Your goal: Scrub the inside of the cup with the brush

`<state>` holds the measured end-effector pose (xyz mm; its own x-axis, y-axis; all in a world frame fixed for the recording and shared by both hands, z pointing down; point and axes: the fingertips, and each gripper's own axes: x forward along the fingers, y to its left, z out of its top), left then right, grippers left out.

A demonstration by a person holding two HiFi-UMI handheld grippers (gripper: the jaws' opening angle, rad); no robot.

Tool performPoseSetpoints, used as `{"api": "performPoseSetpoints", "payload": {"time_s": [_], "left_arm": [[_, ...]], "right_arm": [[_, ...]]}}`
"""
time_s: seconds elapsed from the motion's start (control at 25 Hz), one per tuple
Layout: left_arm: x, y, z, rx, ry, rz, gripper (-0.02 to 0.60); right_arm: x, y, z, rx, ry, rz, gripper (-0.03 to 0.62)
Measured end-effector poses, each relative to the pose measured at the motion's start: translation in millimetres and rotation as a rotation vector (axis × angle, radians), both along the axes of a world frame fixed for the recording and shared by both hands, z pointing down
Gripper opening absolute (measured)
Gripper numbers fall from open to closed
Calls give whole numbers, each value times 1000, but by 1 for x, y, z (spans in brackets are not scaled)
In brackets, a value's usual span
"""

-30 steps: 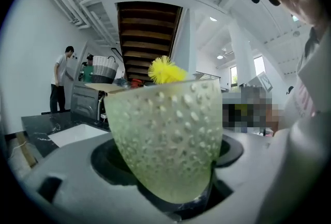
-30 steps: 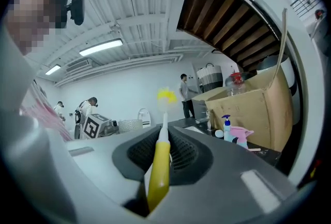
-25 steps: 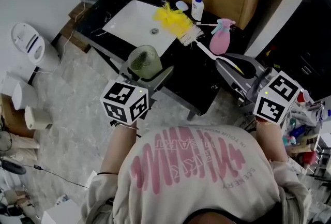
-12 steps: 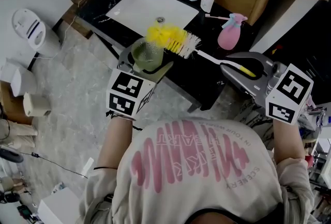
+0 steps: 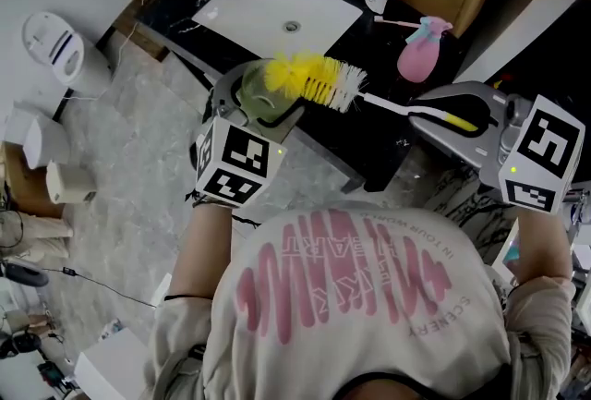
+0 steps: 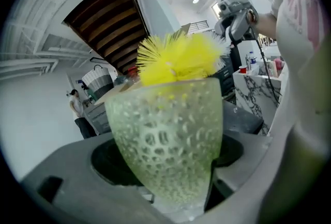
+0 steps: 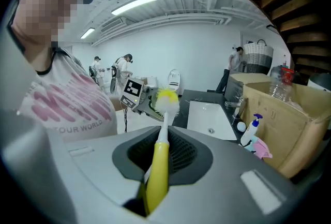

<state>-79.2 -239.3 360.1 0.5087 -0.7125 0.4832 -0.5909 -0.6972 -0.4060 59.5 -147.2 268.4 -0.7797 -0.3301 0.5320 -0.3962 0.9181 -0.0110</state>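
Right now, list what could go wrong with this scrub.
1. The right claw holds the brush by its handle's far end; pushing the bristles in could twist it loose.
2. The left claw grips the tapered cup low down; a hard push might tip or slip it.
3. The cup hangs off the sink; a drop would likely miss it.

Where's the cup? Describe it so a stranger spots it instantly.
Find the white sink in the black counter. Just this side of it, the left gripper grips the cup. It alone is pale green, translucent and dimpled, with the yellow-bristled brush at its mouth.
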Motion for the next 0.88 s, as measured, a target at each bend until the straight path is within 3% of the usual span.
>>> {"api": "performPoseSetpoints", "payload": {"time_s": [0.24,0.48,0.72,0.88], "left_arm": [[-5,-4,-1,56,-163,43,388],[-8,-7,-5,147,-395,137,390],[-8,-6,-9,187,-497,185,390],[-10,-3,-10,191,-510,192,388]], "right_arm": [[-5,-2,-1,19,82,-41,52],[-13,-3,4,18,153,-81,52],[-22,-2,9,25,180,-94,52],[-23,1,7,33,182,-94,52]]}}
